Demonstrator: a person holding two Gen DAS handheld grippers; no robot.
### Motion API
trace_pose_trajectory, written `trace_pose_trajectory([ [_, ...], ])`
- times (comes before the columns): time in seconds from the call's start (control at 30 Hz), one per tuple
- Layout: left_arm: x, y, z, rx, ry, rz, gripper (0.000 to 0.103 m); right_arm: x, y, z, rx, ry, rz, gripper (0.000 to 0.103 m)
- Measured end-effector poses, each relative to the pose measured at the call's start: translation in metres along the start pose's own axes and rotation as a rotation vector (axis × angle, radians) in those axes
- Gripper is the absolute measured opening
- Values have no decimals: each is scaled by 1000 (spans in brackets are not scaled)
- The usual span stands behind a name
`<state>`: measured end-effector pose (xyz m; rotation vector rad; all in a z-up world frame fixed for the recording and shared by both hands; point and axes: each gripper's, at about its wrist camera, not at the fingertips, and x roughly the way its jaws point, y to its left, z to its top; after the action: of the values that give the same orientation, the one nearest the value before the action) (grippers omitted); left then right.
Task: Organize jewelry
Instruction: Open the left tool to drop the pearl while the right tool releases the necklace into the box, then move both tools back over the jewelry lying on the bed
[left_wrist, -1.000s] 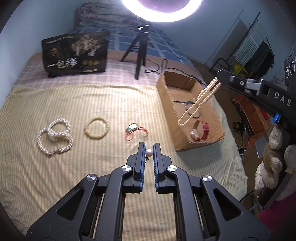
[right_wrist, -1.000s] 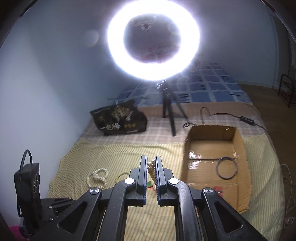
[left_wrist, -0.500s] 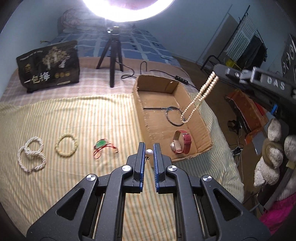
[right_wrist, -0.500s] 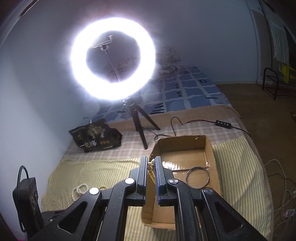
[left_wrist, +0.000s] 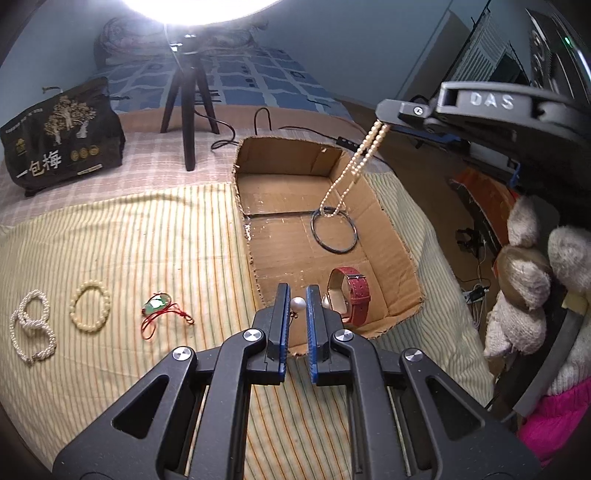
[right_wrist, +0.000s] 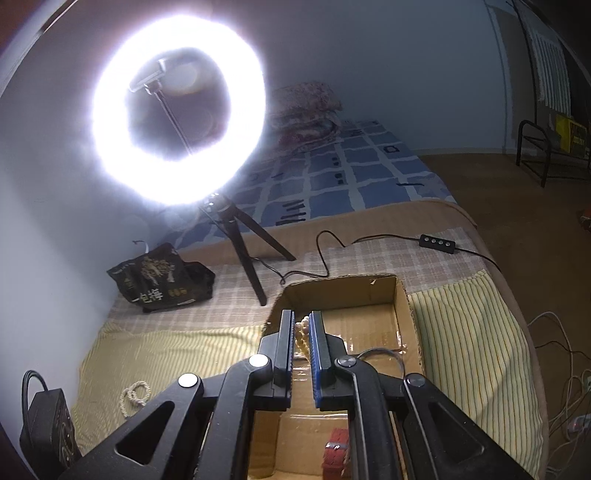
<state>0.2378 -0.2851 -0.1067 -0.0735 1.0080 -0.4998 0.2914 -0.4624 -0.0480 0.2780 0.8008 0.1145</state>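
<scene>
My left gripper (left_wrist: 297, 295) is shut on a single white pearl piece (left_wrist: 297, 304) at the near left corner of the cardboard box (left_wrist: 391, 221). My right gripper (right_wrist: 302, 325) is shut on a cream bead necklace (right_wrist: 301, 332). In the left wrist view the right gripper (left_wrist: 386, 120) holds the bead necklace (left_wrist: 354, 166) hanging into the box, its lower loop over a dark ring bangle (left_wrist: 334, 230). A red-strap watch (left_wrist: 351, 295) lies in the box. On the striped cloth lie a white pearl strand (left_wrist: 33, 325), a cream bead bracelet (left_wrist: 90, 306) and a green pendant on red cord (left_wrist: 159, 302).
A ring light on a tripod (left_wrist: 188, 103) stands behind the box, its cable and switch (right_wrist: 437, 243) trailing across the bed. A black printed bag (left_wrist: 61, 136) sits at the back left. A plush toy (left_wrist: 528, 280) is off the bed's right side. A black box (right_wrist: 48, 432) sits lower left.
Both grippers have swung toward the cardboard box. The hanging bead necklace now dangles inside the box over the ring bangle, and the left gripper's pearl sits by the box's near corner.
</scene>
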Motion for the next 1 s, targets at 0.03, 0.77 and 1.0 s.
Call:
trace_pose_trajectory([
  [0.03, 5, -1, 0, 2, 7, 1, 6, 6, -3, 0, 5, 7, -2, 5],
  [0.77, 21, -9, -1, 62, 9, 44, 70, 39, -16, -8, -10, 42, -166, 97],
  [1.0, 18, -8, -5, 83, 12, 70, 73, 38, -12, -11, -50, 51, -233, 103],
])
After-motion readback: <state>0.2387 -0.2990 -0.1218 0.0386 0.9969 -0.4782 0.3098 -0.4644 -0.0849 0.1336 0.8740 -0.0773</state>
